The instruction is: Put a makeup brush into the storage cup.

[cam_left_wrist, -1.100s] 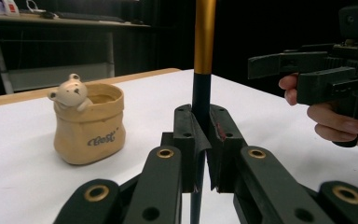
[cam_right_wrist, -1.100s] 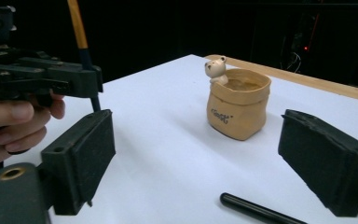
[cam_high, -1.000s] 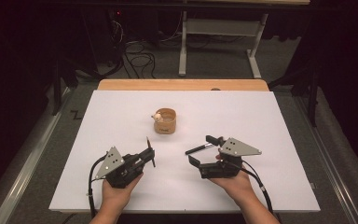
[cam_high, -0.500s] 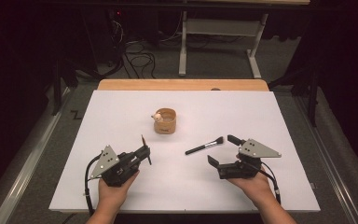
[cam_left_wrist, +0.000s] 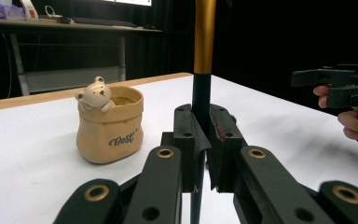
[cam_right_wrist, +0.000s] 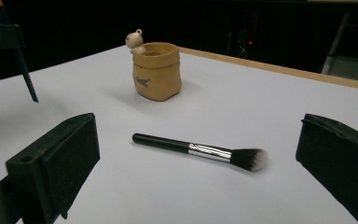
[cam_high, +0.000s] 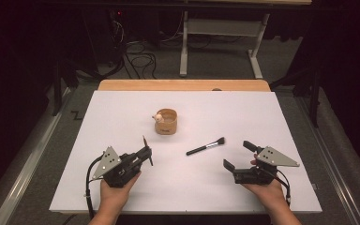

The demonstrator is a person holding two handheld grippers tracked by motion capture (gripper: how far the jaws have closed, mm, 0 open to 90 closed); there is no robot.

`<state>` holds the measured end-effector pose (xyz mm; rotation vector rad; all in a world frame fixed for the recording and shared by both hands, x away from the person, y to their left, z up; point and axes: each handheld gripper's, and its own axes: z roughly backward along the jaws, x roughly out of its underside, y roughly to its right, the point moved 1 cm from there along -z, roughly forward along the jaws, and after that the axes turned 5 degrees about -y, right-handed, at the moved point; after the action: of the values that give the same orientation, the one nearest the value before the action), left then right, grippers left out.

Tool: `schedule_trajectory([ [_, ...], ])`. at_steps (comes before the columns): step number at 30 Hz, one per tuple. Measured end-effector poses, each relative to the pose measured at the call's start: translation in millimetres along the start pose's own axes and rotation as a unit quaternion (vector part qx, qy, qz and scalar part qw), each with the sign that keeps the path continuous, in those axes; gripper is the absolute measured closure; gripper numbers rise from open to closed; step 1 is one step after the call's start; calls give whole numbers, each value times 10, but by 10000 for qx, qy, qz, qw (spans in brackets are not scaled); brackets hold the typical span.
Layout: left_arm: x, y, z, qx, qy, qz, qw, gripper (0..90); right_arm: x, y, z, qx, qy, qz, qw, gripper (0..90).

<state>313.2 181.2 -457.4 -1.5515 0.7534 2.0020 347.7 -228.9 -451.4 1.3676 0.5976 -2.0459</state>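
slim brush point(cam_left_wrist: 204, 42) clamped between left fingers point(cam_left_wrist: 185, 140)

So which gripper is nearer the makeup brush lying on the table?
Right. The right gripper sits just beside the makeup brush, jaws open toward it; the left gripper is farther off on its other side.

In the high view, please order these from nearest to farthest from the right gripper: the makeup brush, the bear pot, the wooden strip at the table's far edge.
From the right gripper:
1. Makeup brush, lying just left of it.
2. Bear pot, mid-table, farther left and back.
3. Wooden strip, along the far edge.
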Motion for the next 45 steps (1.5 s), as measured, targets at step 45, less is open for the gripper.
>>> schedule_trajectory([
  [45,-448,-326,-780,-335,-140,108,9993,833,73,56,96,-28,5,-113,9999,20],
])
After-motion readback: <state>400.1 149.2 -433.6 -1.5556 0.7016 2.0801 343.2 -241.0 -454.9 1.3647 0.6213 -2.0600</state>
